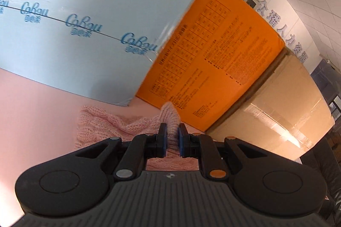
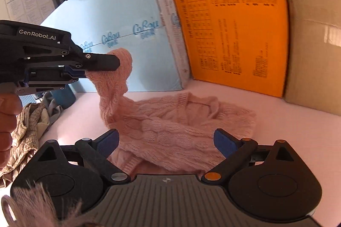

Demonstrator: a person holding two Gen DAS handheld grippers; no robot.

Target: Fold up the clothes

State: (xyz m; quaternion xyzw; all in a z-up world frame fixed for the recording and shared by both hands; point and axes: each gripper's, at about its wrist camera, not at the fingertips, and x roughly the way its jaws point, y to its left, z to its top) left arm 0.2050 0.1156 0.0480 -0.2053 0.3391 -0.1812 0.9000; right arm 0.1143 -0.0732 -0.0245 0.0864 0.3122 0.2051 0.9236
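Gaping wide just above the table, the right gripper [image 2: 166, 142] holds nothing; its blue pads [image 2: 223, 142] flank the near edge of the pink knit sweater [image 2: 170, 124], which lies crumpled on the pink table [image 2: 287, 137]. Beyond it the left gripper [image 1: 171, 137] is clamped on a bunched end of the same sweater, probably a sleeve, lifted clear of the table so the knit hangs in a twisted rope. To fold cleanly, the right claw would best pinch the near hem while the left carries its end across, keeping the fabric taut but not stretched. A beige garment [image 2: 25, 133] sits left. Farther back stand a blue box [image 1: 85, 24], orange box [image 1: 213, 56] and brown carton [image 1: 287, 109].
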